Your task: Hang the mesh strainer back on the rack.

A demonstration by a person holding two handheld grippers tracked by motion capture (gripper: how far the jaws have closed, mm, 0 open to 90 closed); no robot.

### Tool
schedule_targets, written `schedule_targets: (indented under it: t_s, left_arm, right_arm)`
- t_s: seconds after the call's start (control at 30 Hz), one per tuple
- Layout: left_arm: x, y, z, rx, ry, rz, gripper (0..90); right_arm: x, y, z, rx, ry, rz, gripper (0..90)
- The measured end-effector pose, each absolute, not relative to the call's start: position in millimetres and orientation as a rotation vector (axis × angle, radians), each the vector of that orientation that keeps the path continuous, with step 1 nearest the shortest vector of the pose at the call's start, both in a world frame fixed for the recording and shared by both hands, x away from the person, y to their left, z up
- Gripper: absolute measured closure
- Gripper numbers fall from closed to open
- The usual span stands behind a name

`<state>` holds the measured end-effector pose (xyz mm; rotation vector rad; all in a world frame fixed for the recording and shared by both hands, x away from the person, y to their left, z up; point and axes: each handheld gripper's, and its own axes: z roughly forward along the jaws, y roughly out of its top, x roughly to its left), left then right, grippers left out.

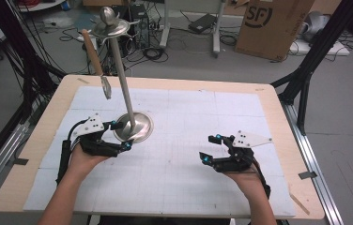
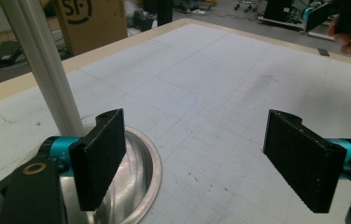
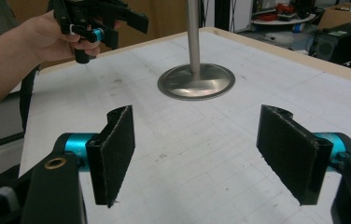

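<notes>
- Two grippers, both with jaws spread and holding nothing: the left gripper (image 1: 120, 136) sits at the round polished steel base (image 1: 137, 126) of a tall metal stand, the right gripper (image 1: 211, 149) well apart toward the table's right edge.
- Stand's slim pole (image 1: 123, 82) rises near-upright, tilted toward the far-left corner; a wooden-handled utensil (image 1: 95, 61) hangs from its top.
- Left hand is nearer by far; the pole lies just beyond its jaws.
- White gridded mat (image 1: 198, 112) offers open room rightward.
</notes>
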<state>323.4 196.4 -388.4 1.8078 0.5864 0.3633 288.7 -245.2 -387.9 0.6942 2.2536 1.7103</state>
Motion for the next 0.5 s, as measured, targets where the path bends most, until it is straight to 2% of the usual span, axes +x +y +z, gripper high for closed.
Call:
schedule_targets:
  t_s: [0.5]
  left_arm:
    - [320.0,188.1,-393.9,1.823,0.577,0.355,21.8]
  right_arm:
    - [288.8,-246.0,-387.8,0.704,2.246,1.702,26.6]
